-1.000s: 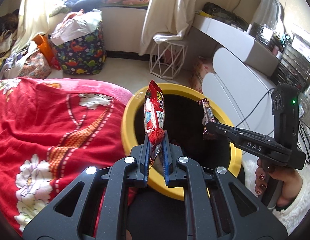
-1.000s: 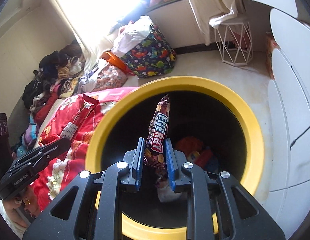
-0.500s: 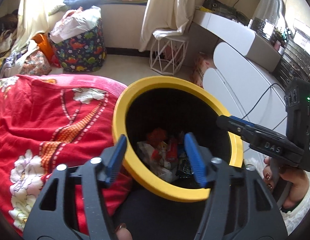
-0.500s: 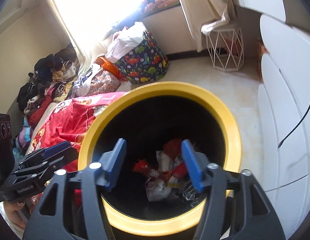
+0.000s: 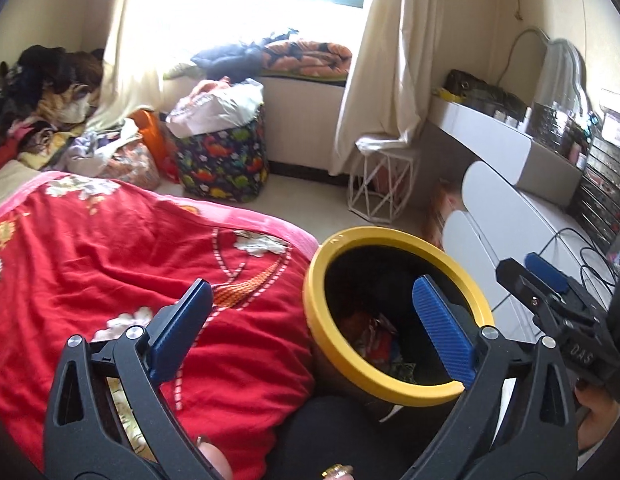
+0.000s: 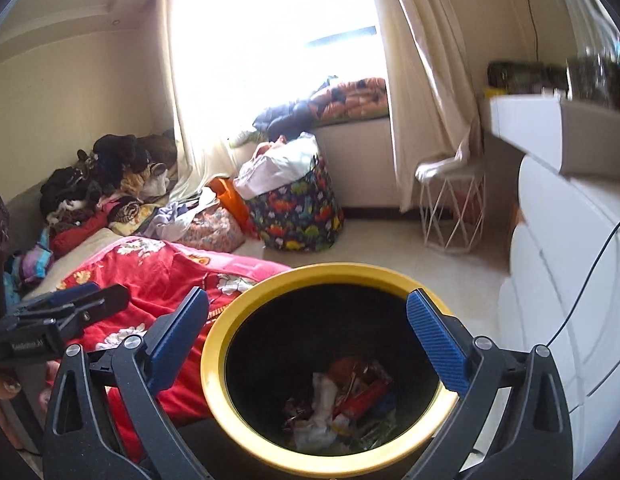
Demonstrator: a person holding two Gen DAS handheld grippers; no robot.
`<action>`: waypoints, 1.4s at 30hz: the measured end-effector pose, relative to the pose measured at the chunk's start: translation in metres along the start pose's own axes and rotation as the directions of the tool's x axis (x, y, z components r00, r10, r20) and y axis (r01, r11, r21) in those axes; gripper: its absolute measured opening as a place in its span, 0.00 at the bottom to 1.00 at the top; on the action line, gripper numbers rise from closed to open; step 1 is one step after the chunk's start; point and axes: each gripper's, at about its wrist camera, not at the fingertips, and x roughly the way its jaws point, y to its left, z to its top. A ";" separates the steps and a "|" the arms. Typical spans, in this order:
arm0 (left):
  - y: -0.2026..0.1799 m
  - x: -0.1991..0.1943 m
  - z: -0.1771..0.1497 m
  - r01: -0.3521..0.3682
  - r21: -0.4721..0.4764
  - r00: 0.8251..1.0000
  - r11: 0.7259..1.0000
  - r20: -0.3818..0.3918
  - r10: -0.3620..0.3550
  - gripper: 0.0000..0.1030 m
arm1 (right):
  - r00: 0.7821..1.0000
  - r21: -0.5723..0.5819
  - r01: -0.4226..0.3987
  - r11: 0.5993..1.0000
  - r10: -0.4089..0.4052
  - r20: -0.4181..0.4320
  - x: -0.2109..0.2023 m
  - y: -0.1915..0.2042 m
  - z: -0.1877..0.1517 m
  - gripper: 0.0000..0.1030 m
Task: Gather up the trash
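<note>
Bin (image 6: 213,360) with yellow rim beside red blanket (image 5: 109,248); wrappers (image 6: 342,400) inside. Left gripper (image 5: 310,328), right gripper (image 6: 310,332) just opened wide, both empty. Dinosaur-print basket (image 6: 297,216) behind.

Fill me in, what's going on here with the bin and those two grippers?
A person is collecting trash with a gripper in each hand. Both the left gripper and the right gripper are open with nothing between the fingers; their jaws have just been opening. Both hang over the yellow-rimmed bin, which stands beside the red blanket. Snack wrappers lie in a heap at the bottom of the bin. No other trash shows on the blanket from these views.
</note>
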 end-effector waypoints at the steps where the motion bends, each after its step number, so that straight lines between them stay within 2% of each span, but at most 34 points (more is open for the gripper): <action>1: 0.002 -0.004 -0.002 -0.010 -0.001 1.000 1.000 0.008 0.010 0.89 | 1.000 -0.008 0.006 1.000 -0.006 0.015 -0.004 0.002 -0.001 0.94; 6: 0.010 -0.021 -0.006 -0.063 -0.020 0.997 0.998 0.052 0.064 0.89 | 0.996 -0.025 0.041 0.999 -0.039 0.084 -0.015 0.010 -0.006 0.94; 11: 0.017 -0.030 -0.010 -0.088 -0.034 0.993 0.996 0.072 0.090 0.89 | 0.993 -0.051 0.063 0.997 -0.057 0.103 -0.016 0.015 -0.008 0.94; 42: 0.015 -0.037 -0.008 -0.092 -0.057 0.991 0.994 0.088 0.097 0.89 | 0.989 -0.075 0.077 0.994 -0.067 0.128 -0.024 0.020 -0.010 0.94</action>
